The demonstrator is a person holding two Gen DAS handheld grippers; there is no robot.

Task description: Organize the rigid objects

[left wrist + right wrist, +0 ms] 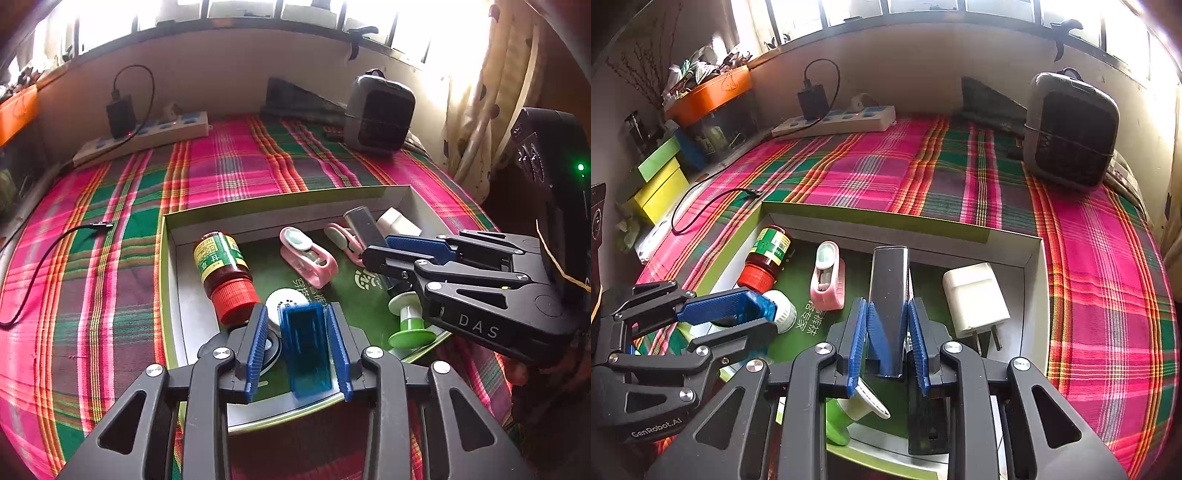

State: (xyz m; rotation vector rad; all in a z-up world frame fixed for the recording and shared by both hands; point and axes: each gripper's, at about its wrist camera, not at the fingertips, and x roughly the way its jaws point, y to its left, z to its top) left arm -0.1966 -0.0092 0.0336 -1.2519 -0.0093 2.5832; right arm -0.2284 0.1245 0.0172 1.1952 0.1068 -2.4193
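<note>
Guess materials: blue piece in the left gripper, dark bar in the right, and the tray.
Blue piece: translucent plastic, glossy; light passes through it. Dark bar: likely polished metal or glossy hard plastic; mirror-like sheen, crisp edges, can't tell which. Tray: looks like printed cardboard, matte; thin folded walls, green printed floor.

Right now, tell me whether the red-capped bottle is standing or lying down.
Lying down: the red-capped bottle rests on its side on the box floor, cap toward the cameras.
</note>
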